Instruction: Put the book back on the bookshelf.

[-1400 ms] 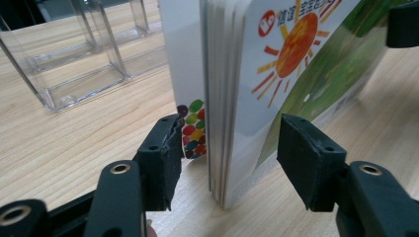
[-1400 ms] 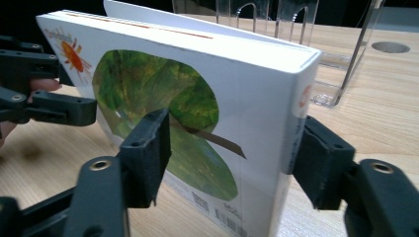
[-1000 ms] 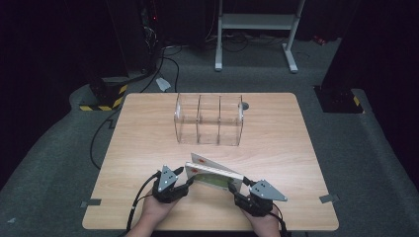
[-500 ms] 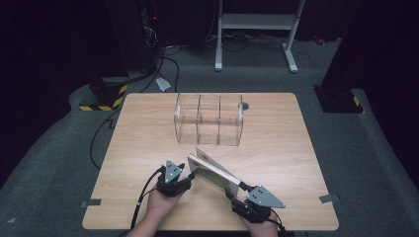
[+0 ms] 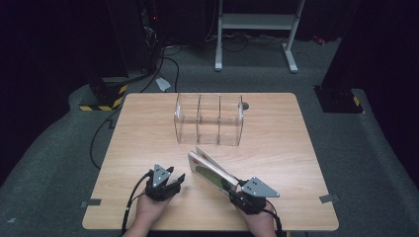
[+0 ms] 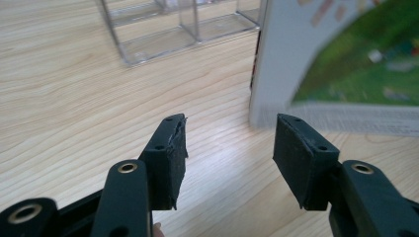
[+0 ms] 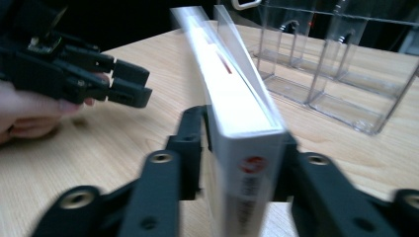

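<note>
- Thin white-spined book with a green picture cover (image 5: 210,170): near edge of the light wooden table (image 5: 276,148), standing on edge and tilted, far end pointing at the clear acrylic three-bay organiser (image 5: 208,119) but apart from it.
- Right gripper (image 7: 244,148) pinches the book's near spine end; its jaws have just been closing, pads flat on both covers. Grip is at one end only, so the long free end can sag or swing. Likely failure, I'd say: book pivots in the pads when lifted.
- Covers splay at the far end in the right gripper view. Risk: a loose cover catches a divider on entry and the book jams or folds.
- Left gripper (image 6: 225,148) is spread, nothing between the pads, sitting just beside the book's cover with a gap. If it comes in too fast it could knock the book out of the right-hand pinch.
- Organiser looks light and isn't pinned down as far as I can tell. A skewed push would probably shove it toward the far edge and the small dark round disc (image 5: 244,105) beside it.
- Bays are narrow; an angled approach risks hitting a wall top.
</note>
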Demonstrator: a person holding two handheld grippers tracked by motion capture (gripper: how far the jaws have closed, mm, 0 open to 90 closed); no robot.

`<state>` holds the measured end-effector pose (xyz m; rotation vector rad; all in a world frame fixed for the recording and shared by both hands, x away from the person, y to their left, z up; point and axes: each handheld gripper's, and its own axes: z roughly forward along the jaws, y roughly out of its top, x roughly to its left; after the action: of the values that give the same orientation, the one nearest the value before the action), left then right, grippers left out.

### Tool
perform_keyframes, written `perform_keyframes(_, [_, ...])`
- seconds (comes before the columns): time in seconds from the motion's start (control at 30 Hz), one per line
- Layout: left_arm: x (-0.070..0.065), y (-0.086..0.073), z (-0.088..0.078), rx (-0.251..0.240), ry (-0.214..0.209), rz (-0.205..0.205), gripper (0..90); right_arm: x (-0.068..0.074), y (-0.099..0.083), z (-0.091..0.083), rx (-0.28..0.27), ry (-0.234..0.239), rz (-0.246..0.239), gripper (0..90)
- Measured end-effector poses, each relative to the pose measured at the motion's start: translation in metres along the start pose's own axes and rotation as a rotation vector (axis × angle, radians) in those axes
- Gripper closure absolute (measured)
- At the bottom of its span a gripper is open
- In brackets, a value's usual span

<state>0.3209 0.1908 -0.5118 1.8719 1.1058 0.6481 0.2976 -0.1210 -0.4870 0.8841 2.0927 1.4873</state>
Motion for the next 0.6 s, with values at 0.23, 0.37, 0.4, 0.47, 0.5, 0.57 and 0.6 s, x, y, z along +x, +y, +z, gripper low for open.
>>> perform_keyframes(0.23, [0.008,-0.002,-0.007,0.002,0.021,-0.016,46.8,0.005,0.001,-0.001,0.012,-0.071,-0.013,74.6])
perform_keyframes(0.37, [0.011,-0.003,-0.009,0.033,0.028,-0.010,47.3,0.002,0.000,-0.006,0.021,-0.097,0.009,74.6])
perform_keyframes(0.4, [0.012,-0.003,-0.009,0.040,0.022,-0.022,46.8,0.000,0.000,-0.008,0.021,-0.105,0.015,74.6])
perform_keyframes(0.47, [0.014,-0.003,-0.009,0.056,0.032,-0.034,46.1,-0.002,-0.001,-0.011,0.022,-0.120,0.026,74.6])
perform_keyframes(0.5, [0.016,-0.003,-0.009,0.066,0.037,-0.033,45.0,-0.005,-0.002,-0.014,0.020,-0.129,0.033,74.5])
perform_keyframes(0.57, [0.021,-0.003,-0.011,0.093,0.058,0.004,44.1,-0.008,-0.002,-0.018,0.019,-0.153,0.044,74.5])
perform_keyframes(0.6, [0.026,-0.004,-0.014,0.106,0.069,0.006,43.3,-0.010,-0.002,-0.020,0.020,-0.159,0.046,74.5])
